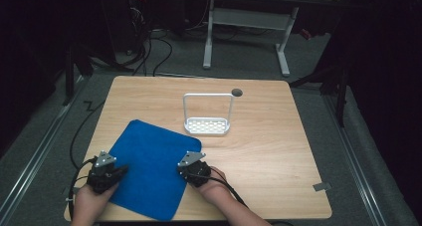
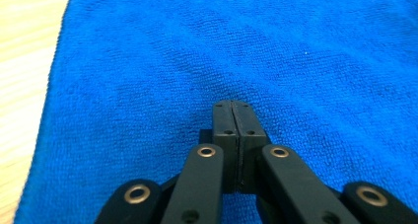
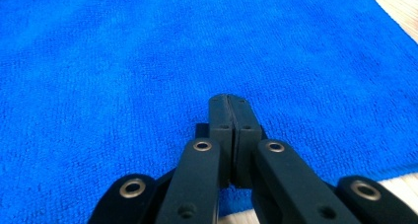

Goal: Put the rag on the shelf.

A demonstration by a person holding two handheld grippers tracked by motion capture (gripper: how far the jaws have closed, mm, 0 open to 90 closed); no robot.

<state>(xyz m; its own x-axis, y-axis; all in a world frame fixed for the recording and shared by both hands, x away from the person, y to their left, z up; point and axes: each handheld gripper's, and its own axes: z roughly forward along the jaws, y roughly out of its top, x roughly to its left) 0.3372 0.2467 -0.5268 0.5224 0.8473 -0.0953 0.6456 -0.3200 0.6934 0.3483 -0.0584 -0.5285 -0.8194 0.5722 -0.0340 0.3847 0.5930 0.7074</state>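
Both tools (image 1: 121, 170) (image 1: 183, 167) at blue cloth (image 1: 152, 167) edges — rack (image 1: 208, 125) beyond

We see the blue cloth (image 1: 149, 171) run past every edge of the left gripper view except toward the wooden table (image 2: 24, 61), so its corners there stay out of frame. In the right gripper view, the cloth (image 3: 123, 86) is likewise cut off at the top and left. From above, the left gripper (image 1: 121, 170) covers a strip of the cloth's border, and whether its closed tips pinch fabric we cannot tell. Beyond the table, the room sinks into darkness.
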